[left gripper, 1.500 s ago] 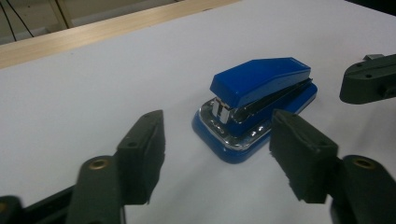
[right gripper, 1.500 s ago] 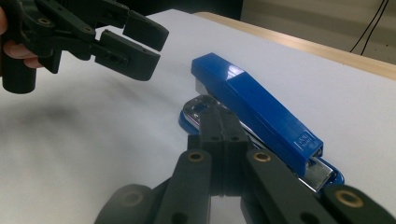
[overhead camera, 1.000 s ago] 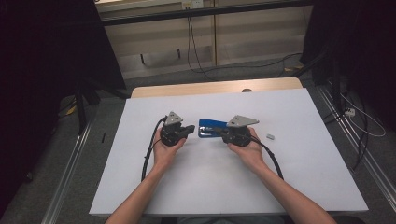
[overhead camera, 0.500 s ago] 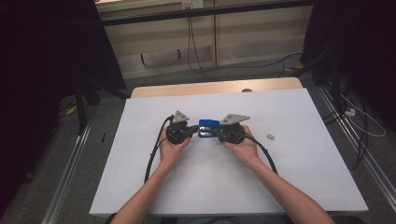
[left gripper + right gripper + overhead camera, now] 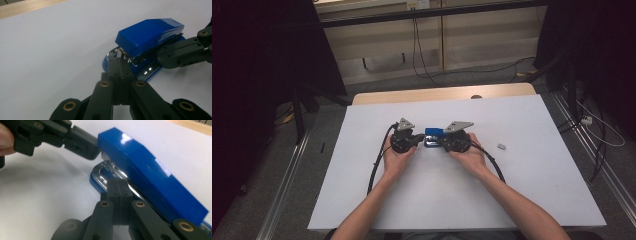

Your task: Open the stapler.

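Note:
A blue stapler [image 5: 433,134] lies on the white table [image 5: 532,200], its lid raised a little off the metal magazine [image 5: 101,173]. My left gripper [image 5: 419,140] comes in from its left, jaws shut, with the tips [image 5: 120,65] against the metal at the stapler's [image 5: 150,33] front mouth. My right gripper [image 5: 443,144] comes in from the right, also shut, its tips [image 5: 119,183] pushed in at the gap under the blue lid [image 5: 150,177]. Nothing is clamped between either pair of jaws. A hand holds each gripper.
A small grey object [image 5: 501,146] lies on the table to the right of the right hand. A wooden strip [image 5: 442,93] runs along the table's far edge. Black cables trail from both grippers toward the person. Dark floor with rails borders both sides.
Both grippers have drawn slightly closer together against the stapler, the left one shifting right. The stapler stays where it was.

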Tool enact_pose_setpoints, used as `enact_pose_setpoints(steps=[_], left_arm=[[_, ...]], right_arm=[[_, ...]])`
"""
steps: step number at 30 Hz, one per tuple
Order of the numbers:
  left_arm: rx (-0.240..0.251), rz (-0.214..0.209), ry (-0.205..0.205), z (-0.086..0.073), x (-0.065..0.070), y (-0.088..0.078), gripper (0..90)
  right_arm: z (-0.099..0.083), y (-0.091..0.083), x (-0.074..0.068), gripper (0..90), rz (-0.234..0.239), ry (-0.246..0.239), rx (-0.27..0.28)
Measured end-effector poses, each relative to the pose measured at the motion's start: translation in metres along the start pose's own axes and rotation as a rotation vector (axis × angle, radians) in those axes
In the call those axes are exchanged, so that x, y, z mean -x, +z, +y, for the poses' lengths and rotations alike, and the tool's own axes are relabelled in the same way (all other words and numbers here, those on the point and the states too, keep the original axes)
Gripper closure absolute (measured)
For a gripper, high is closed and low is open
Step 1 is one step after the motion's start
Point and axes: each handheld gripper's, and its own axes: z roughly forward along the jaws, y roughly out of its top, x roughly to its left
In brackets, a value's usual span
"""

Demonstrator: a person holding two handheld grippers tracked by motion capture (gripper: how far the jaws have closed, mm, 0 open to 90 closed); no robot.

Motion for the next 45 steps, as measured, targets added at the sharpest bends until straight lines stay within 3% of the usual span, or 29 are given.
enact_pose_setpoints(steps=[4, 8, 19, 24, 45], left_arm=[[-0.002, 0.011, 0.021, 0.005, 0.001, 0.001, 90.0], [0.011, -0.005, -0.002, 0.004, 0.001, 0.001, 90.0], [0.023, -0.009, -0.004, 0.005, 0.001, -0.001, 90.0], [0.014, -0.003, 0.014, 0.005, 0.002, -0.001, 90.0], [0.076, -0.01, -0.007, 0.014, 0.005, -0.007, 90.0]], right_arm=[[0.0, 0.001, 0.001, 90.0, -0.013, 0.004, -0.016], [-0.001, 0.001, 0.001, 90.0, -0.01, 0.018, -0.013], [-0.001, 0.001, 0.0, 90.0, -0.022, 0.004, -0.013], [-0.001, 0.001, -0.001, 90.0, -0.026, 0.003, -0.012], [-0.001, 0.0, 0.0, 90.0, -0.037, 0.02, -0.011]])
